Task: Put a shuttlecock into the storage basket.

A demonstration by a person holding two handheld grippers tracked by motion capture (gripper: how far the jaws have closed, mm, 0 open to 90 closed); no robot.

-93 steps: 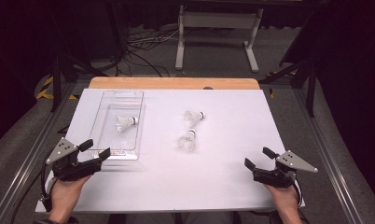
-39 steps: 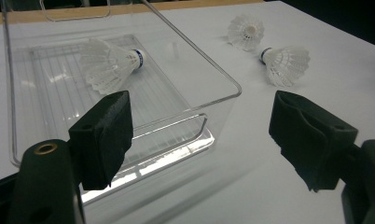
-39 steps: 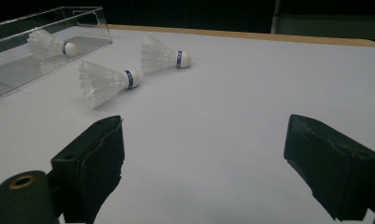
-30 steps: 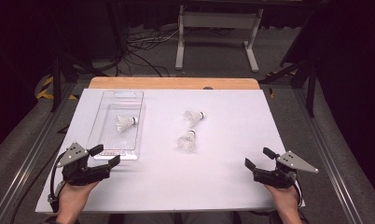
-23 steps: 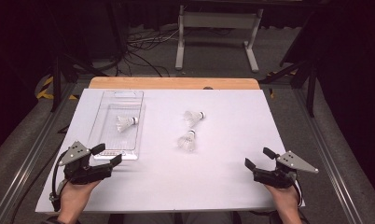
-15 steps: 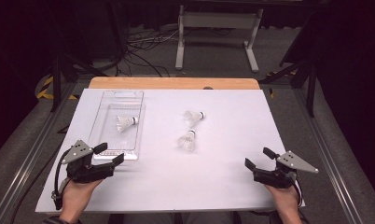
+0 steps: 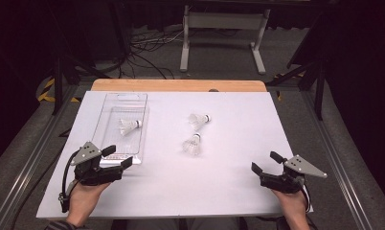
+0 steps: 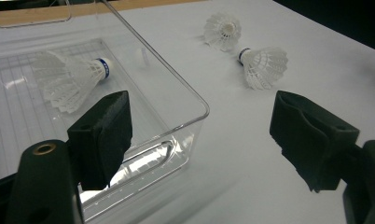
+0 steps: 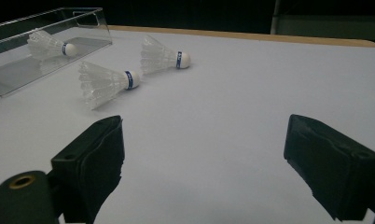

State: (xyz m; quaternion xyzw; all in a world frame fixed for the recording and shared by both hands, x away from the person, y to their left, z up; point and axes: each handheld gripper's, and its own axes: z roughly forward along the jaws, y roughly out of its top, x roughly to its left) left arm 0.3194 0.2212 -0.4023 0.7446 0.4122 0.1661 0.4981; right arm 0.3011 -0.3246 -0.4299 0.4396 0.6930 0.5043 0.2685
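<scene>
Shuttlecocks are the work here: one lies inside the clear tray (image 7: 111, 143), two lie loose on the white table (image 7: 229, 191) to the right of it, and the likely step is fetching the next loose one into the tray.

Left gripper (image 7: 118, 157) sits at the tray's near right corner, jaws spread wide and holding nothing; in the left gripper view one jaw overlaps the tray's corner wall while the other stands out over bare table. Right gripper (image 7: 264, 162) rests well to the right of the tray near the table's front edge, its jaws likewise wide apart and empty.

Outward from the left gripper, the nearer loose shuttlecock (image 7: 192, 144) lies on its side to the right of the tray's near half. The farther loose shuttlecock (image 7: 198, 120) lies beyond it, level with the tray's middle. The shuttlecock in the tray (image 7: 129, 126) rests on the tray floor about halfway along.

To do the step well, I would steer the left gripper clear of the tray wall first (a nudge could slide the light tray). Approach the nearer shuttlecock low and close on the cork end near the blue band, not across the feather skirt, which would likely crush or spring out. Squeeze gently, lift clear of the rim, and release low over a free part of the tray floor.
</scene>
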